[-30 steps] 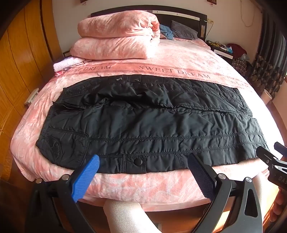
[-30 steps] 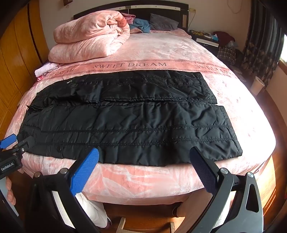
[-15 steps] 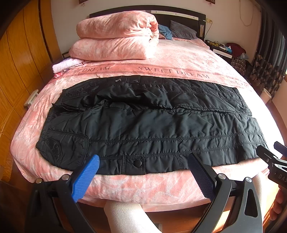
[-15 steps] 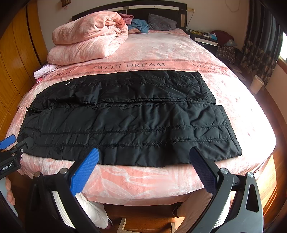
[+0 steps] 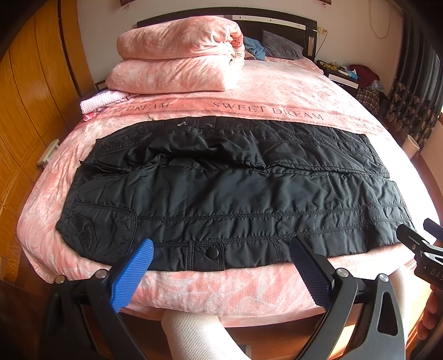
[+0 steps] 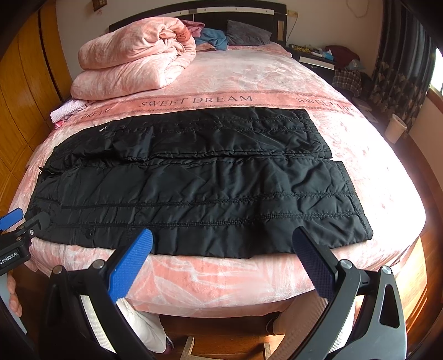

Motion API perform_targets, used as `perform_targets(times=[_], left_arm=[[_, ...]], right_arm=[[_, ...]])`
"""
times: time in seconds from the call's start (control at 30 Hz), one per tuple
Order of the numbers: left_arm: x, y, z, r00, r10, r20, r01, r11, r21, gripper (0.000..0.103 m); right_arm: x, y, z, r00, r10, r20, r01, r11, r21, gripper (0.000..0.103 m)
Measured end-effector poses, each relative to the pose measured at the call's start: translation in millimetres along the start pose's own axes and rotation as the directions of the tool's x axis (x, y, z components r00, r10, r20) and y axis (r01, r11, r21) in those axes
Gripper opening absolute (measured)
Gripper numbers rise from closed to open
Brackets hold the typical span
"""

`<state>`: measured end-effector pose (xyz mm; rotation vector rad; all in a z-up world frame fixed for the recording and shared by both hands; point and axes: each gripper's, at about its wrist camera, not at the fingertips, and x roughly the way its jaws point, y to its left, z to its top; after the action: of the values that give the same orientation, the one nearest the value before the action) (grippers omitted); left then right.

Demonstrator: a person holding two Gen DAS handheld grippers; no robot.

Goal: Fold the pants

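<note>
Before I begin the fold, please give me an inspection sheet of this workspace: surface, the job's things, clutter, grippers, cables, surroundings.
Surface: pink bedspread printed "SWEET DREAM", covering the bed.
Job's things: black pants lie spread out flat across the bed, both legs side by side, waist toward the left; some wrinkles near the waist.
Clutter: folded pink quilt at the head end; small pink cloth beside it; grey pillow.
Grippers: left gripper open, holding nothing, before the near bed edge; right gripper open, holding nothing.
Cables: one cord on the wall.
Surroundings: wooden wardrobe left, nightstand and curtain right.
</note>
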<state>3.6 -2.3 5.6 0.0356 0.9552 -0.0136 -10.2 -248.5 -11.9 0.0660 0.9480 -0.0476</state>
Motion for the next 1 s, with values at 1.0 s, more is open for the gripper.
perform_targets(times=[1.0], left_arm=[[0.8, -1.4, 0.6, 1.000, 0.000, 0.000, 0.000, 1.000, 0.000, 0.099]], right_arm=[[3.6, -2.8, -2.5, 1.000, -0.003, -0.007, 0.003, 1.000, 0.000, 0.101]])
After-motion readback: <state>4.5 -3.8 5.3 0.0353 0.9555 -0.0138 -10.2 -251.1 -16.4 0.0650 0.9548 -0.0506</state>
